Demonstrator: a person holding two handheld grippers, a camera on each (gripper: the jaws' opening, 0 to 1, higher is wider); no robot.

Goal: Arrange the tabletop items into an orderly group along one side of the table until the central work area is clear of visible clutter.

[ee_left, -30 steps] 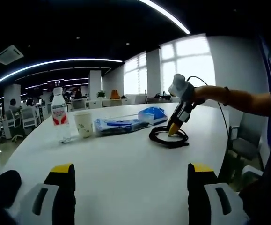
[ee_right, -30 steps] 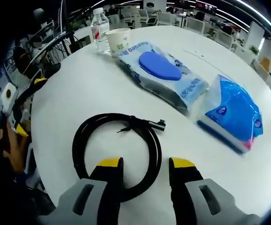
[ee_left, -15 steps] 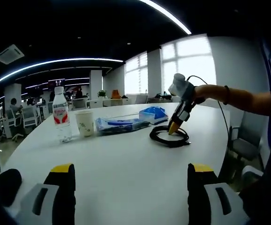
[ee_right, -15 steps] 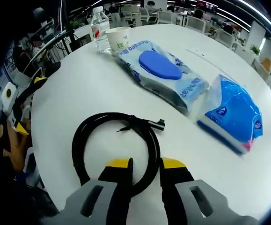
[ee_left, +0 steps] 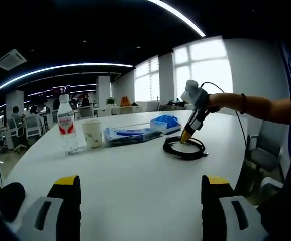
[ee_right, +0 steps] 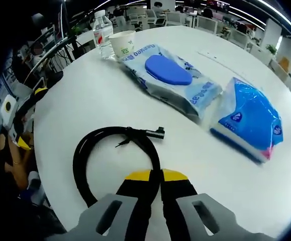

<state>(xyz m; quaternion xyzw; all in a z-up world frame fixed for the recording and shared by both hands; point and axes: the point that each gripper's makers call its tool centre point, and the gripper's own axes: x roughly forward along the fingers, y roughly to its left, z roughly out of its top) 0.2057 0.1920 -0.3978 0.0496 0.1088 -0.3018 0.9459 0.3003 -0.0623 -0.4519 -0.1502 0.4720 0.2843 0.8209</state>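
Note:
A coiled black cable (ee_right: 107, 158) lies on the white table (ee_right: 85, 95); my right gripper (ee_right: 155, 175) is shut on its near loop. In the left gripper view the same cable (ee_left: 185, 148) rests at mid-right with the right gripper (ee_left: 186, 136) tipped down onto it. Beyond lie a wet-wipes pack with a blue lid (ee_right: 169, 80), a blue tissue pack (ee_right: 248, 118), a paper cup (ee_right: 123, 43) and a water bottle (ee_right: 101, 31). My left gripper (ee_left: 140, 183) hovers open over the near table edge, holding nothing.
Bottle (ee_left: 67, 130), cup (ee_left: 92, 134), wipes (ee_left: 131, 133) and tissues (ee_left: 165, 122) stand in a row along the table's far side. A person's arm (ee_left: 251, 105) reaches in from the right. Office chairs (ee_left: 260, 150) and desks surround the table.
My right gripper's jaws have come together on the cable's near loop. The cable has shifted slightly. The left gripper stays put and open.

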